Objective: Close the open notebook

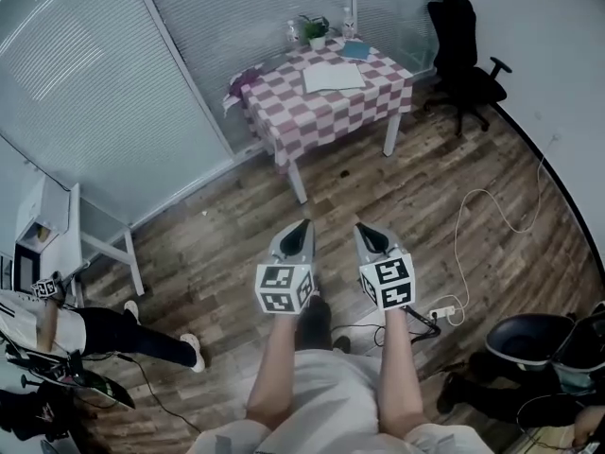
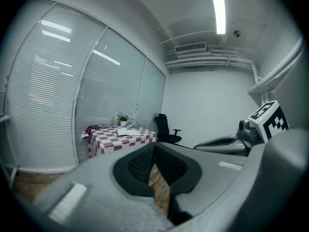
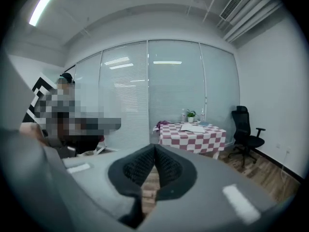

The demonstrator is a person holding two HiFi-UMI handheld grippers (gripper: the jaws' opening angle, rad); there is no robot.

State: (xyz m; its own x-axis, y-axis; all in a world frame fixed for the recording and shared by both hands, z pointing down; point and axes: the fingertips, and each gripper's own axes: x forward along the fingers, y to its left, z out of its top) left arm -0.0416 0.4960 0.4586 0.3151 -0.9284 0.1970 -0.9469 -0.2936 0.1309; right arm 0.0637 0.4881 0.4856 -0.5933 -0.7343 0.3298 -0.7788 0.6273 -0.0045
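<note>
The open notebook lies flat with white pages on a table with a red-and-white checked cloth at the far side of the room. It also shows small in the left gripper view as the notebook and in the right gripper view as the notebook. My left gripper and right gripper hang side by side over the wooden floor, well short of the table. Both are shut with the tips touching and nothing between them.
A black office chair stands right of the table. A small potted plant and a blue book sit on the table's far side. A white cable and power strip lie on the floor at right. A person sits at left.
</note>
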